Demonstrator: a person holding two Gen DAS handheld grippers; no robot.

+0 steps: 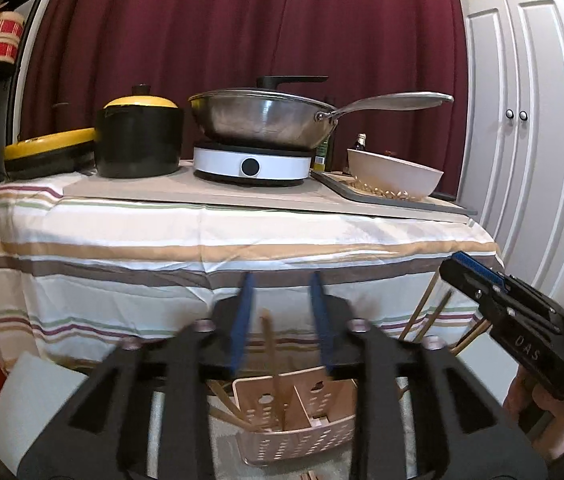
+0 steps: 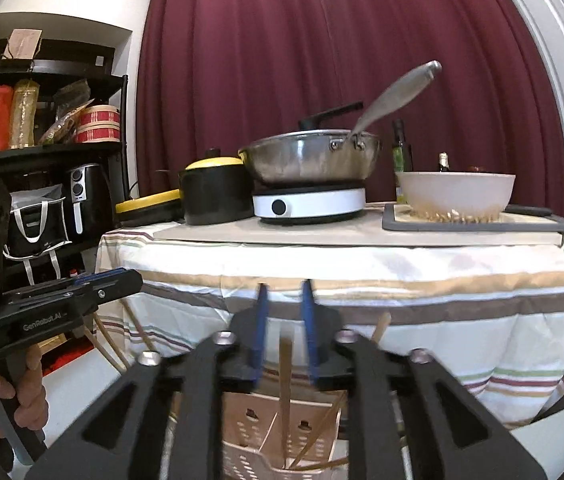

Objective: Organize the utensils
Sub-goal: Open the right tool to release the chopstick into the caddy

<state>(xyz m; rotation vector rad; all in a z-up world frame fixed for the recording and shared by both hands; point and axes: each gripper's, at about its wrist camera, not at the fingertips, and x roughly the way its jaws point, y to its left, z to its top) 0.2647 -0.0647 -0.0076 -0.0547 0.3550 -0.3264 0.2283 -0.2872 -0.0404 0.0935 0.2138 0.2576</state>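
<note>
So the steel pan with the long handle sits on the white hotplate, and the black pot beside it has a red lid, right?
Not quite. The steel pan does sit on the white hotplate, but the black pot beside it has a yellow lid, not a red one. The left wrist view shows this clearly.

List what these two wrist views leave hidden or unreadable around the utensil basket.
- Left wrist view: the utensil basket's near side and base, hidden behind the left hand-held gripper.
- Right wrist view: the basket's lower half, cut off by the bottom edge and the right hand-held gripper.
- Both views: the wooden stick between the fingers is blurred; contact with the pads is unclear.
</note>
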